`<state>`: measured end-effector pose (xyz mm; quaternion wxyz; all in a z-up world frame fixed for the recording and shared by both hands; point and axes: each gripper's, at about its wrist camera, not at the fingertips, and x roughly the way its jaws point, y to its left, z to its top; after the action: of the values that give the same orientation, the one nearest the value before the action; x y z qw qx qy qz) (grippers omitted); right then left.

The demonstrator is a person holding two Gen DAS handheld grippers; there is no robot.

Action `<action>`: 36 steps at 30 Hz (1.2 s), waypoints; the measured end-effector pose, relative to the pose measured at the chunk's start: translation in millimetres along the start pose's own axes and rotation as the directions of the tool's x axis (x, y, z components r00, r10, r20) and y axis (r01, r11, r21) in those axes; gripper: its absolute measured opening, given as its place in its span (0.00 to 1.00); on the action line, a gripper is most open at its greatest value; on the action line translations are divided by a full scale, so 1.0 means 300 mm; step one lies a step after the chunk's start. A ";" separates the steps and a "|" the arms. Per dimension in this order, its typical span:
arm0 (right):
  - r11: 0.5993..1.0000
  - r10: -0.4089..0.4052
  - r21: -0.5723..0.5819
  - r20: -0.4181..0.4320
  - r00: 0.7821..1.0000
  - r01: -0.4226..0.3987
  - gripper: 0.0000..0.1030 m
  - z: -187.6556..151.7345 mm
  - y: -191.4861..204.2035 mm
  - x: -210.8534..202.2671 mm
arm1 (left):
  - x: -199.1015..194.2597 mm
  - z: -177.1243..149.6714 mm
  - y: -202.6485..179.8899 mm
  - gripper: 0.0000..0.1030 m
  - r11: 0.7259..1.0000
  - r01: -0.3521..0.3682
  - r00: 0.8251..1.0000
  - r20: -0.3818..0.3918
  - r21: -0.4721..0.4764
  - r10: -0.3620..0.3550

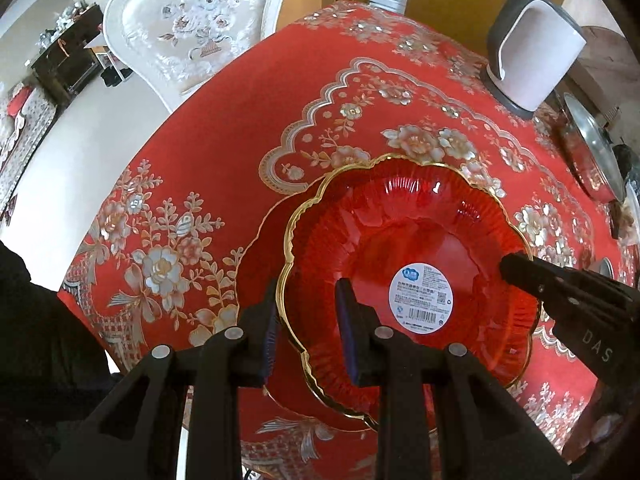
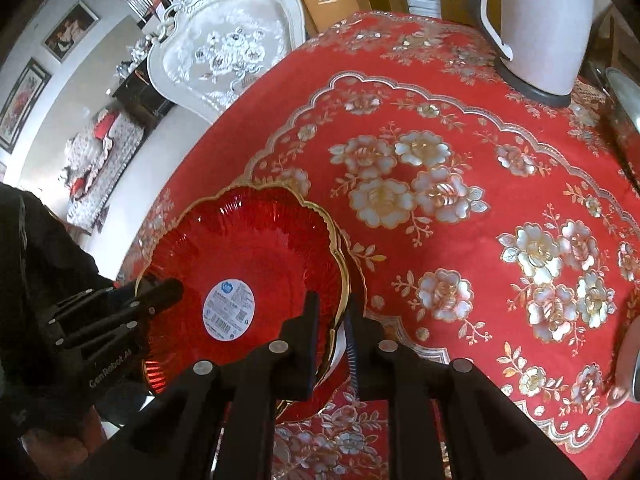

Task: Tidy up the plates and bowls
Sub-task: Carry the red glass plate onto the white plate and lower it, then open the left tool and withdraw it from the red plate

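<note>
The worktop (image 1: 240,128), draped in a red floral cloth, fills most of both views, with a white upholstered chair (image 1: 192,28) at the upper left and a white and grey jug (image 1: 536,48) at the upper right. Low in the frame sits the red gold-rimmed bowl (image 1: 408,256), apparently nested on a wider red plate (image 1: 256,248) whose edge peeks out at the bowl's left, likely to gather the pieces into one stack. The left hand-held gripper (image 1: 308,324) stands spread, one finger outside the rim and one inside, straddling it without clamping, probably to steady or seat the bowl. The right hand-held gripper (image 2: 332,320) likewise straddles the opposite rim with a visible gap. Only the right wrist view shows something pale under the bowl's edge; only the left shows a steel pan (image 1: 592,152) at the right. A round label (image 1: 422,300) sits in the bowl's centre.
</note>
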<state>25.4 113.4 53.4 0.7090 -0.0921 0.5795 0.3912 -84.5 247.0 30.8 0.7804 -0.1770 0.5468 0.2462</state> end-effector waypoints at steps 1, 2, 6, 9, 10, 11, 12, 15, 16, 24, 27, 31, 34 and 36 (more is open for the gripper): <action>1.000 -0.003 -0.002 -0.002 1.000 0.003 0.15 -0.003 0.001 -0.001 | 0.001 -0.002 -0.001 0.24 1.000 0.002 1.000 0.000 0.001 -0.002; 1.000 -0.005 -0.003 -0.007 1.000 0.005 0.15 -0.004 0.000 -0.001 | 0.006 -0.006 -0.001 0.24 1.000 0.002 1.000 -0.003 0.000 -0.002; 1.000 -0.016 -0.011 -0.004 1.000 0.016 0.19 -0.005 -0.006 -0.013 | 0.005 -0.018 -0.002 0.24 1.000 0.004 1.000 0.013 -0.004 -0.004; 1.000 -0.022 -0.018 0.005 1.000 0.022 0.21 -0.007 -0.008 -0.034 | -0.016 -0.014 0.000 0.24 1.000 -0.004 0.999 0.031 -0.007 0.005; 1.000 -0.020 -0.017 0.009 1.000 0.020 0.22 -0.006 -0.009 -0.039 | -0.025 -0.010 0.003 0.24 1.000 -0.005 0.999 0.040 -0.011 0.005; 1.000 -0.020 -0.019 0.012 1.000 0.021 0.23 -0.006 -0.009 -0.045 | -0.030 -0.008 0.005 0.24 1.000 -0.007 0.999 0.044 -0.012 0.008; 0.999 -0.021 -0.024 0.012 1.000 0.021 0.23 -0.006 -0.008 -0.048 | -0.037 -0.005 0.006 0.24 1.000 -0.011 0.999 0.049 -0.013 0.012; 0.999 -0.022 -0.026 0.014 1.000 0.022 0.23 -0.011 -0.009 -0.059 | -0.050 0.003 0.008 0.24 1.000 -0.009 0.998 0.057 -0.018 0.010; 0.999 -0.024 -0.027 0.014 1.000 0.025 0.23 -0.012 -0.009 -0.062 | -0.056 0.004 0.007 0.24 1.000 -0.007 0.998 0.059 -0.019 0.008; 0.998 -0.051 -0.039 0.051 0.997 0.053 0.35 -0.028 -0.009 -0.123 | -0.100 0.023 -0.046 0.33 1.000 0.002 0.996 0.086 0.008 -0.002; 0.995 -0.085 -0.048 0.076 0.993 0.088 0.46 -0.032 -0.010 -0.154 | -0.130 0.029 -0.091 0.48 1.000 -0.003 0.992 0.123 0.031 -0.001; 0.995 -0.101 -0.018 0.097 0.990 0.103 0.50 -0.042 -0.056 -0.192 | -0.154 0.043 -0.153 0.51 0.998 0.018 0.990 0.138 0.058 -0.026; 0.993 -0.115 0.015 0.106 0.988 0.114 0.50 -0.057 -0.101 -0.216 | -0.167 0.049 -0.217 0.51 0.995 0.032 0.988 0.148 0.094 -0.046; 0.992 -0.124 0.038 0.109 0.986 0.120 0.50 -0.071 -0.135 -0.232 | -0.171 0.049 -0.260 0.51 0.992 0.036 0.987 0.151 0.121 -0.054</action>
<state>34.7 42.2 96.0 0.7639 -0.0946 0.5386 0.3426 -42.7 181.6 84.7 0.8349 -0.1234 0.4942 0.2087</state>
